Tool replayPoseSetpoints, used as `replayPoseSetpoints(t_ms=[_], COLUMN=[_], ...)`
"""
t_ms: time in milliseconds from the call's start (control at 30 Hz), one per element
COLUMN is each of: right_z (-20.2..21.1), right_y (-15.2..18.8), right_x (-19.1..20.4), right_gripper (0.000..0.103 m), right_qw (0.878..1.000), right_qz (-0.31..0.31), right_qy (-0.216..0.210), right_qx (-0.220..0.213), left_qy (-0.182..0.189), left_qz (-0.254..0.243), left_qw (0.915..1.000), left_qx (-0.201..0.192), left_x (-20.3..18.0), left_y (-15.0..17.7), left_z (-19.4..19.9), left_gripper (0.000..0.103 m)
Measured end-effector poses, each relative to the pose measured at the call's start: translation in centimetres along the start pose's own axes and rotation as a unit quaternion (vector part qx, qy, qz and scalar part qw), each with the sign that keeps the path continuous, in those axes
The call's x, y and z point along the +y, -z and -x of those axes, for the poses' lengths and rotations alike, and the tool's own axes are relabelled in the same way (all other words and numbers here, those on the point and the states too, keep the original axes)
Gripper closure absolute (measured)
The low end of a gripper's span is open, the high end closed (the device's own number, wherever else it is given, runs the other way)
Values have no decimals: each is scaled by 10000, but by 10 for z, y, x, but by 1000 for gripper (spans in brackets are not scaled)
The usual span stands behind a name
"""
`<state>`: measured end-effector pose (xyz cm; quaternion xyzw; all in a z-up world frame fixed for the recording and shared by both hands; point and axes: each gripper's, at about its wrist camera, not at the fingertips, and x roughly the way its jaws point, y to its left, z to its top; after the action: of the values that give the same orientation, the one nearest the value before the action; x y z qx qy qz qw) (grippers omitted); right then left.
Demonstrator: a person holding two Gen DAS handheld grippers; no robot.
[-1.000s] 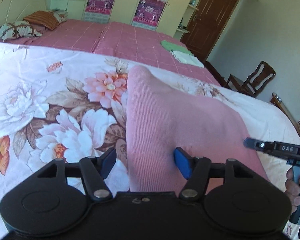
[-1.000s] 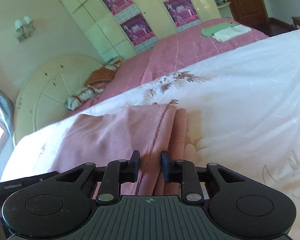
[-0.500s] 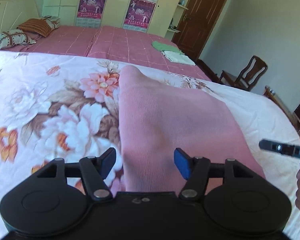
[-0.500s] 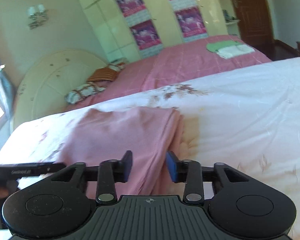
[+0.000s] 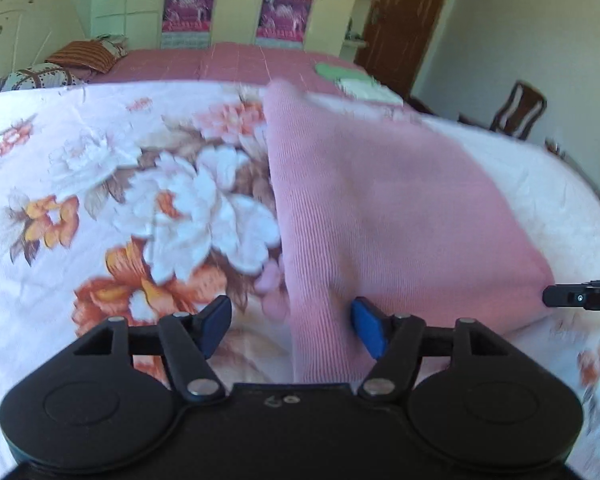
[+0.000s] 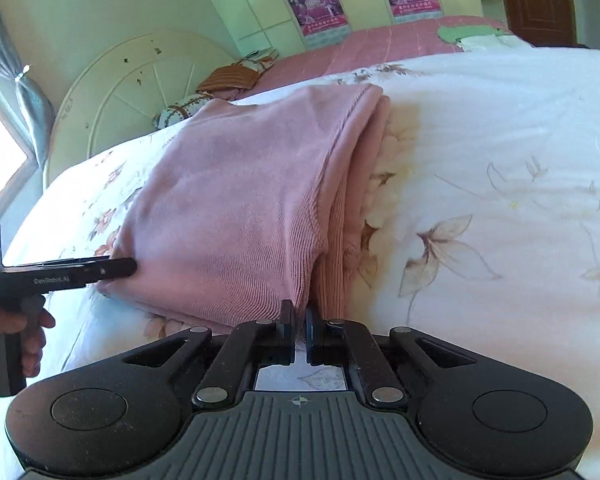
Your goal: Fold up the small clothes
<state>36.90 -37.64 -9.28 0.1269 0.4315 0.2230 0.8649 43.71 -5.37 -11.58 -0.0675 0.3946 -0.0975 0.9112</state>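
Right gripper (image 6: 299, 330), apart half a second ago, has just closed and now pinches the near edge of the folded pink garment (image 6: 236, 216) on the floral bed (image 6: 500, 152). Left gripper (image 5: 290, 326) stays apart, straddling the garment's near left edge without pressing it.

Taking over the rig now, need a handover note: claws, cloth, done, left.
Right claw: shut on the near right corner of the pink garment.
Left claw: open, straddling the garment's near left edge; the pads are not pressing on it.
Garment: flat on the floral quilt, with stacked layers showing along its right edge.
Green and white clothes lie on the far pink bed, out of play.
Done: at least one fold, judging by the layers.
Left: probably close the left claw on its corner, then carry both near corners to the far edge for the next fold.
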Motion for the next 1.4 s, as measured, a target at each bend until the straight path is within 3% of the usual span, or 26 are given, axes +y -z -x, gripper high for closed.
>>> replayPoseSetpoints(t_ms=[67, 133, 233, 300, 367, 400, 433, 467, 500, 567, 633, 700, 733, 800, 867, 933, 1200, 1400], right_z=[17, 21, -5, -30, -57, -73, -94, -112, -115, -109, -85, -65, -61, -69, -92, -103, -67, -36], right_y=[-15, -40, -82, -102, -113, -114, -115, -113, -110, -113, -110, -104, -101, -93, -85, -76, -83, -86], right_x=[4, 6, 10, 16, 23, 22, 17, 7, 2, -1, 6, 13, 17, 23, 27, 29, 10, -41], right_gripper=[95, 95, 95, 95, 95, 95, 95, 96, 96, 95, 94, 70, 47, 45, 45, 45, 44, 44], right_qw=[9988, 9956, 9915, 9899, 9869, 9869, 9888, 9914, 9912, 9925, 9894, 9874, 9868, 9876, 9884, 9826, 9933, 9960], right_qz=[105, 145, 321, 423, 740, 882, 885, 781, 844, 741, 834, 911, 965, 1147, 1267, 1516, 748, -764], right_qy=[30, 90, 481, 593, 798, 858, 1015, 1021, 947, 915, 924, 765, 695, 637, 789, 1032, 639, -126], right_qx=[-484, -925, -1167, -1216, -1189, -1040, -640, -262, -378, -317, -750, -1046, -1103, -863, -292, -284, -598, -446], left_qy=[-60, -156, -21, -13, -143, -217, -228, -287, -325, -361, -144, -128, -241, -303, -316, -369, -449, 62], left_qz=[-25, 50, 377, 400, 341, 256, 229, 240, 233, -69, -199, -337, -443, -404, -317, -323, -465, 27], left_qw=[9994, 9990, 9981, 9982, 9993, 9992, 9993, 9991, 9989, 9993, 9996, 9993, 9987, 9986, 9990, 9988, 9979, 10000], left_qx=[-353, -417, -495, -439, -49, 203, 177, 192, 228, 53, -143, -80, 8, 140, 55, 61, 96, 69], left_x=[3, 6, 10, 8, 4, 2, 2, 3, 2, -5, -11, -20, -24, -25, -25, -27, -29, -6], left_y=[-20, -49, -87, -103, -106, -103, -100, -100, -102, -100, -90, -78, -71, -59, -55, -57, -61, -67], left_z=[0, -16, -46, -67, -95, -109, -112, -112, -107, -84, -60, -56, -62, -74, -75, -73, -63, -41], left_gripper=[39, 40, 39, 38, 35, 31, 22, 21, 23, 37, 29, 25, 29, 28, 26, 26, 26, 28])
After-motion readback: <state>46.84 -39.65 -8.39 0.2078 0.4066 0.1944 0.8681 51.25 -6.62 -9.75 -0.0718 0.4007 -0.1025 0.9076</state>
